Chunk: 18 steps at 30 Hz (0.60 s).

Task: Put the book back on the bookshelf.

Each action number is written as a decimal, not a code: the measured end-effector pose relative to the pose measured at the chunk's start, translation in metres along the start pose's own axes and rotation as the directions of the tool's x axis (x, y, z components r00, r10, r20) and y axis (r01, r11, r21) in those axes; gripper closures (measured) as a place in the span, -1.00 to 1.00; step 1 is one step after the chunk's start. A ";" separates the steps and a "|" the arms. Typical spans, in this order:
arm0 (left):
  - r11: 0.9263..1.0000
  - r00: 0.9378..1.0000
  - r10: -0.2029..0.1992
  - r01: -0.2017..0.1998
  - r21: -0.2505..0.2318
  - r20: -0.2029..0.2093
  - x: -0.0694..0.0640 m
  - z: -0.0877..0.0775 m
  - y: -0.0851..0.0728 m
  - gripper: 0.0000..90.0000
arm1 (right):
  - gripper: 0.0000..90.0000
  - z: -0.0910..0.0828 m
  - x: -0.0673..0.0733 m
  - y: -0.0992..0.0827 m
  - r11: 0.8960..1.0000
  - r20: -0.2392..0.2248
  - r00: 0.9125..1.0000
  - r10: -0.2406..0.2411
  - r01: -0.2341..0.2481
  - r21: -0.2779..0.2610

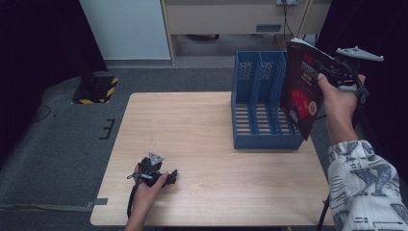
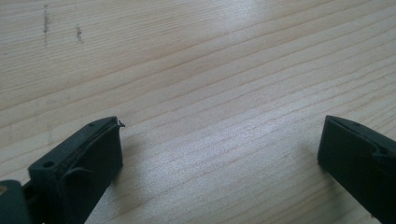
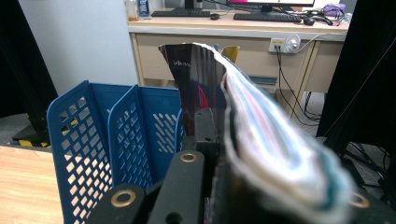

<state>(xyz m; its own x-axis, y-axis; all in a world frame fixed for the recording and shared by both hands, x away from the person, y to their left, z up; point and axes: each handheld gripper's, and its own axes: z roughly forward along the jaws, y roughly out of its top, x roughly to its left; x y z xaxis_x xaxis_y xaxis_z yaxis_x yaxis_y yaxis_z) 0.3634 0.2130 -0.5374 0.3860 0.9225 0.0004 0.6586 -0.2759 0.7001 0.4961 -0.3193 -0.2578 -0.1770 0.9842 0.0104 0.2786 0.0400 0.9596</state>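
Observation:
My right gripper (image 1: 333, 73) is shut on a thick magazine (image 1: 303, 94) with a dark cover and red print. It holds the magazine upright in the air over the right end of a blue three-slot file holder (image 1: 257, 101). In the right gripper view the magazine (image 3: 266, 140) fans out blurred over the gripper (image 3: 219, 135), with the holder's perforated dividers (image 3: 93, 140) at the left. My left gripper (image 1: 169, 177) rests on the wooden table (image 1: 192, 125) near its front left, a hand around it. In the left gripper view its jaws (image 2: 219, 140) stand wide open over bare wood (image 2: 187, 56).
The file holder stands at the table's back right corner, its slots facing the person. A yellow-and-black striped base (image 1: 96, 89) sits on the floor beyond the table's left. A desk (image 3: 233, 28) with a keyboard and cables stands behind.

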 end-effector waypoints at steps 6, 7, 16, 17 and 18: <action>1.000 1.000 0.000 0.000 0.000 0.000 0.000 0.000 0.000 -1.00 | 0.93 0.003 0.002 0.000 1.000 0.005 1.000 -0.002 0.002 -0.007; 1.000 1.000 0.000 0.000 0.000 0.000 0.000 0.000 0.000 -1.00 | 0.93 0.004 0.002 0.001 1.000 0.006 1.000 -0.001 0.001 -0.009; 1.000 1.000 0.002 -0.002 0.002 0.000 0.000 0.000 0.000 -1.00 | 0.94 0.009 0.004 0.001 1.000 0.018 1.000 -0.001 0.001 -0.029; 1.000 1.000 0.002 -0.002 0.001 0.000 0.000 0.000 0.000 -1.00 | 0.93 0.010 0.004 0.001 1.000 0.020 1.000 0.000 0.001 -0.030; 1.000 1.000 0.002 -0.002 0.002 0.001 0.000 0.000 0.000 -1.00 | 0.93 0.010 0.004 0.001 1.000 0.020 1.000 0.002 -0.001 -0.031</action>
<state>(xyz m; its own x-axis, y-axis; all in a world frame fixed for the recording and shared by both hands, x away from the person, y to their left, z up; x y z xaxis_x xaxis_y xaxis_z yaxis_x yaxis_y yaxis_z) 0.3635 0.2129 -0.5373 0.3879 0.9217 0.0016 0.6588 -0.2785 0.6989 0.5054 -0.3138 -0.2593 -0.1576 0.9875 0.0064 0.2490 0.0335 0.9679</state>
